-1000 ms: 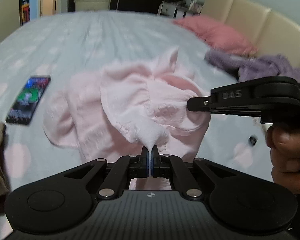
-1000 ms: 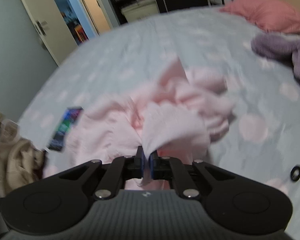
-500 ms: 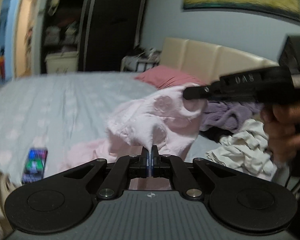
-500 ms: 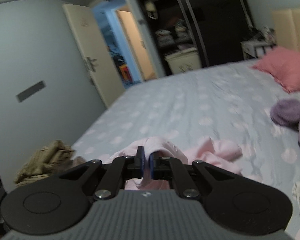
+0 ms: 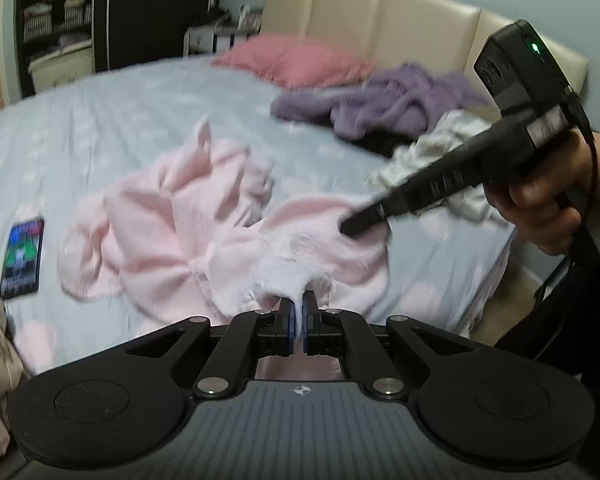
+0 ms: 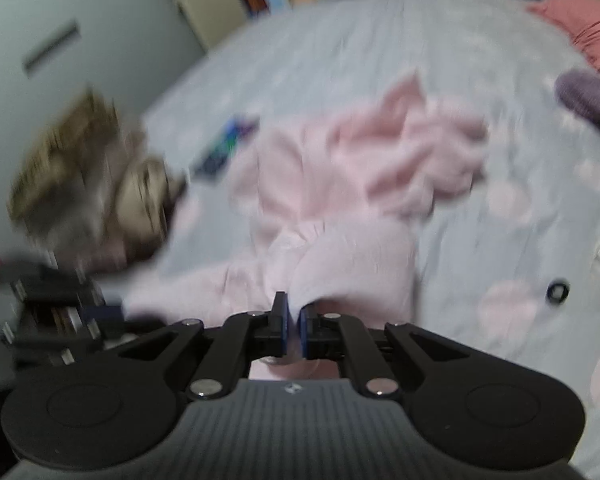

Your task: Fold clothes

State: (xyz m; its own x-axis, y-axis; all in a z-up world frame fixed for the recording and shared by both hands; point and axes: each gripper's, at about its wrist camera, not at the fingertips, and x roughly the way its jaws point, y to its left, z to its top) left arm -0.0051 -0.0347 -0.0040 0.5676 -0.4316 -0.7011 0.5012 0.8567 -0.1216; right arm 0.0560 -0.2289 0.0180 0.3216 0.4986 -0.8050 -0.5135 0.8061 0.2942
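A crumpled pale pink garment [image 5: 188, 232] lies on the light blue bed [image 5: 100, 120]; it also shows in the right wrist view [image 6: 360, 184], blurred. My left gripper [image 5: 298, 312] is shut on a bunched edge of the garment near the bed's front. My right gripper [image 6: 293, 320] is shut on another part of the same garment. In the left wrist view the right gripper [image 5: 352, 227] reaches in from the right, its tip pinching the pink cloth.
A phone [image 5: 22, 258] lies on the bed at the left. A purple garment [image 5: 380, 104], a white garment [image 5: 440, 160] and a pink pillow [image 5: 296, 60] lie at the right, by the beige headboard. A tan garment [image 6: 84, 168] sits at the left edge.
Both grippers have come back down with the pink garment, from lifted up in the air to spread low over the bed. Both views are blurred by motion.
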